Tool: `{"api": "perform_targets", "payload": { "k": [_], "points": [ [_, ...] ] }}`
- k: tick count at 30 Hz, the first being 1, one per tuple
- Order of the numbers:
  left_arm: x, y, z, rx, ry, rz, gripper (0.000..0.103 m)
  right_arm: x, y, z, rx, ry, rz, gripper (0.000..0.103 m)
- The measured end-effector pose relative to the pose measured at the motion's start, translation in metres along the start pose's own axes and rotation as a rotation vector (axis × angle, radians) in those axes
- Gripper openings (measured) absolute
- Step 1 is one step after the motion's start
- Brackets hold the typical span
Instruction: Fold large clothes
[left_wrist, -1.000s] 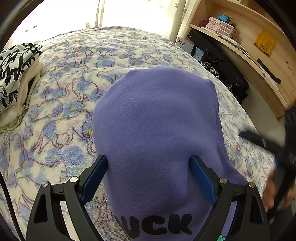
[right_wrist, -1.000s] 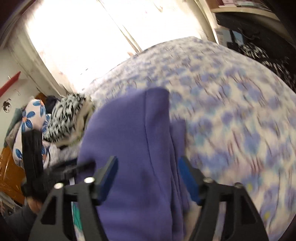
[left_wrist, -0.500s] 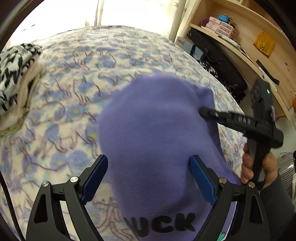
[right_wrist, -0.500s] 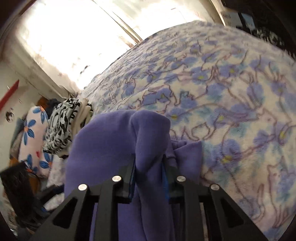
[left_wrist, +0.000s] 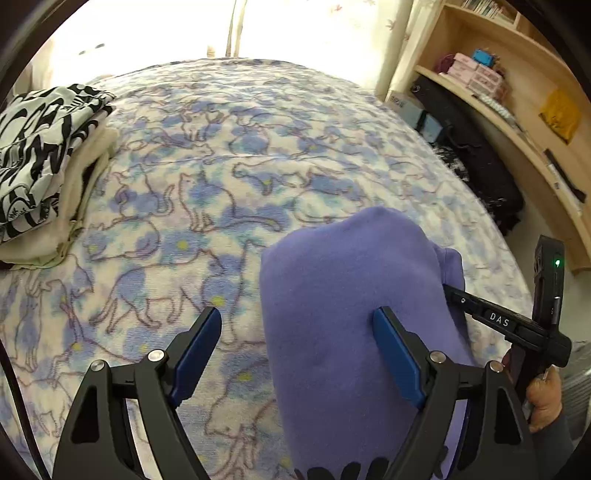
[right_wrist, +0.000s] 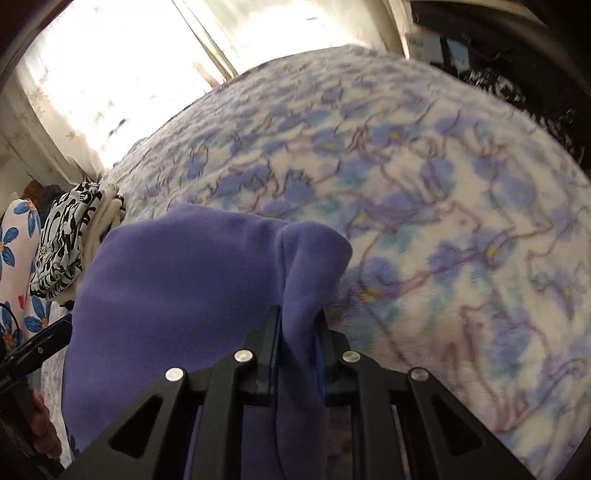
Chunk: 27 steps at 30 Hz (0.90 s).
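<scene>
- The bed (left_wrist: 258, 155) fills both views, covered by a fleece blanket (right_wrist: 443, 221) printed with blue flowers and outlined cats on a pale ground.
- A purple fleece garment (left_wrist: 354, 295) lies bunched on the blanket towards the right side of the bed in the left wrist view; black lettering shows at its lower edge, cut off by the frame.
- In the right wrist view the same garment (right_wrist: 177, 288) rises in a soft mound, with a thick fold running down into the right claw.
- A stack of folded clothes (left_wrist: 40, 162) sits at the left edge of the bed, a black-and-white patterned piece on top of cream ones; it is well apart from the purple garment.
- Wooden shelves (left_wrist: 517, 92) stand to the right of the bed, holding small boxes and a yellow item.
- The left claw (left_wrist: 303, 336) is spread wide and grips nothing; its right blue pad rests against the purple garment, while its left pad is over bare blanket.
- The right claw (right_wrist: 297, 332) is closed tight on the fold of purple fabric, which is pinched between its pads.
- In the left wrist view the right claw (left_wrist: 452, 295) reaches in from the right, its tips hidden in the garment's edge, with a hand (left_wrist: 543, 395) on its handle.
- A green light glows on that tool's upright body.
</scene>
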<state>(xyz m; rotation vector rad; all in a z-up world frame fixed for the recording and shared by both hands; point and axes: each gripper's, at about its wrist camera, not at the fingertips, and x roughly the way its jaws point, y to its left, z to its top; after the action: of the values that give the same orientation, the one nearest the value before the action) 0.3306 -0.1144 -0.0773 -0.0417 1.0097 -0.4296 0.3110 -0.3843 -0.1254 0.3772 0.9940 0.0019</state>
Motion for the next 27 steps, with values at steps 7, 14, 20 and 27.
{"api": "perform_targets", "payload": {
  "k": [7, 14, 20, 27],
  "points": [
    [0.016, 0.025, 0.002, -0.105, 0.058, -0.063, 0.083, 0.03, 0.007, 0.008, -0.015, 0.064, -0.011, 0.015],
    [0.001, 0.025, 0.0, -0.1, 0.04, -0.04, 0.083, -0.01, 0.008, 0.013, -0.034, 0.018, -0.049, 0.046],
    [-0.027, 0.009, -0.008, -0.059, 0.006, -0.055, 0.077, -0.065, 0.034, -0.004, -0.116, -0.116, -0.066, 0.046],
    [-0.021, -0.024, -0.028, 0.052, 0.039, -0.056, 0.056, -0.053, 0.072, -0.042, -0.283, -0.055, -0.068, 0.016]
  ]
}}
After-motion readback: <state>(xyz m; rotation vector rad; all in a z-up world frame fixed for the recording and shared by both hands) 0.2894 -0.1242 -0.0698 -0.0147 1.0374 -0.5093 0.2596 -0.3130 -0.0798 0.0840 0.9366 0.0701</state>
